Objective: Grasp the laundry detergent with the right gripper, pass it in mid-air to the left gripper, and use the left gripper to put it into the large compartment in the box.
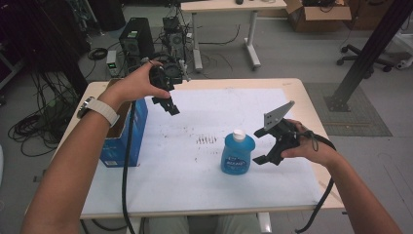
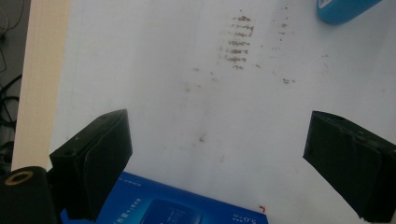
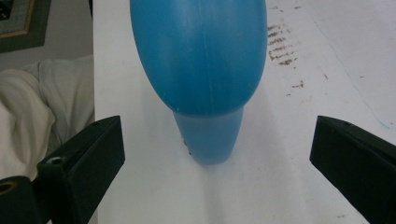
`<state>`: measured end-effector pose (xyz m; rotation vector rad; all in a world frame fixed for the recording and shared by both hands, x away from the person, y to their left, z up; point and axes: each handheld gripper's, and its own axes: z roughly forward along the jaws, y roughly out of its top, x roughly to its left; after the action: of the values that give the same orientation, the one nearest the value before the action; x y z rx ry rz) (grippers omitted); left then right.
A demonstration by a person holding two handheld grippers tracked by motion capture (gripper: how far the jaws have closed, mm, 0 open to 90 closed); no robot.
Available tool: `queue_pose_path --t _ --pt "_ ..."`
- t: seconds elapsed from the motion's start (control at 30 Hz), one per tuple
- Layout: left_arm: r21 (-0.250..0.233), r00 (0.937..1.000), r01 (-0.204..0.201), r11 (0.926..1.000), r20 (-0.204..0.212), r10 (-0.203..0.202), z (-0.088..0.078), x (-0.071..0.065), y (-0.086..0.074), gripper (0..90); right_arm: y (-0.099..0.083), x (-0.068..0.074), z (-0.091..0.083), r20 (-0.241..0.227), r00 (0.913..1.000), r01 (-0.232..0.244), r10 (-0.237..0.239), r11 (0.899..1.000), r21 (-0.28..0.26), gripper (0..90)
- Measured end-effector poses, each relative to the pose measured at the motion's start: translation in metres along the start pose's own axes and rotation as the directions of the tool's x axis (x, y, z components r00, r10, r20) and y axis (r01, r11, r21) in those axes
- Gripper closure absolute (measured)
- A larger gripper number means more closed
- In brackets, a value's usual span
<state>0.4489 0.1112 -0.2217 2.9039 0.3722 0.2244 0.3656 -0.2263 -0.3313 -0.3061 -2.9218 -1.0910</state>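
Blue bottle (image 1: 237, 155) stands upright mid-table (image 1: 297, 187), right gripper (image 1: 262, 145) beside it with jaws spread, apparently aligned for a side grasp, while left gripper (image 1: 171, 107) hovers released above a blue box (image 1: 124, 139).

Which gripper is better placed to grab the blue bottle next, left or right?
Right, probably. The right gripper sits beside the blue bottle, jaws open and aimed at it. The left gripper hangs open near the blue box, farther from the bottle.
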Motion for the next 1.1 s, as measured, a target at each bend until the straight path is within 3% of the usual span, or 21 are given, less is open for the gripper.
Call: queue_pose_path --t 1.1 --pt "0.01 1.0 0.002 0.9999 -0.002 -0.002 0.002 -0.001 0.001 8.3 -0.007 -0.002 0.012 -0.005 0.9999 0.008 -0.009 0.999 -0.042 3.2"
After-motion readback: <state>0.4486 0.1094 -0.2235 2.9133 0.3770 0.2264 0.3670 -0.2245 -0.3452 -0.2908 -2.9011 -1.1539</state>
